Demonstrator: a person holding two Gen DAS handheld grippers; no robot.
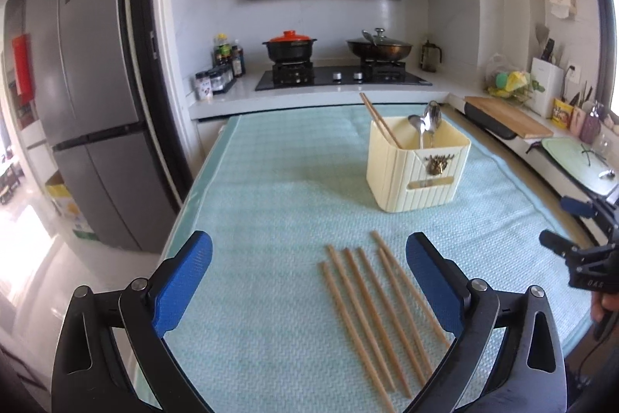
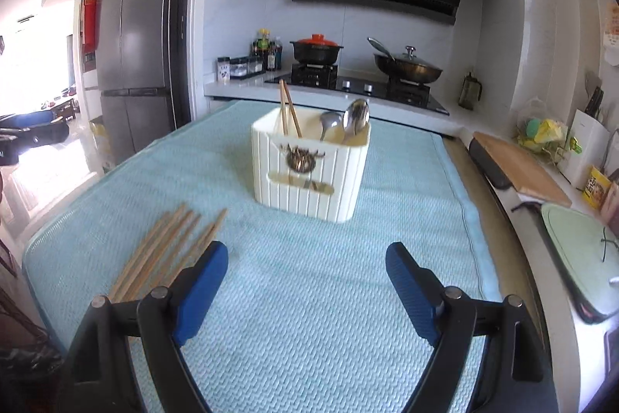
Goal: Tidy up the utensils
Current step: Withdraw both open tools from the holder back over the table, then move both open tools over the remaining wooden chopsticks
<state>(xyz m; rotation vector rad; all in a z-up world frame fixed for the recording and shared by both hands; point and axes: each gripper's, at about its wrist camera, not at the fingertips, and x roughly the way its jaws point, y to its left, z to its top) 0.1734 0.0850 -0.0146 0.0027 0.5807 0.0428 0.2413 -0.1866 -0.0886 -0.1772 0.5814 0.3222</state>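
Observation:
Several loose wooden chopsticks (image 1: 371, 308) lie side by side on the pale green mat (image 1: 271, 200). Behind them stands a cream utensil holder (image 1: 418, 177) with a pair of chopsticks (image 1: 379, 120) and metal spoons (image 1: 427, 122) upright in it. My left gripper (image 1: 309, 242) hovers open over the mat, its right finger above the chopstick row, nothing between the pads. My right gripper (image 2: 307, 250) is open and empty, facing the holder (image 2: 309, 180), with the loose chopsticks (image 2: 166, 250) at its left finger. The right gripper (image 1: 563, 225) also shows at the mat's right edge.
A grey fridge (image 1: 89, 84) stands left of the table. Behind it runs a counter with a hob (image 1: 340, 78), a red-lidded pot (image 1: 290, 47) and a wok (image 1: 379, 49). A wooden cutting board (image 1: 506, 120) and a knife block (image 1: 545, 84) sit along the right counter.

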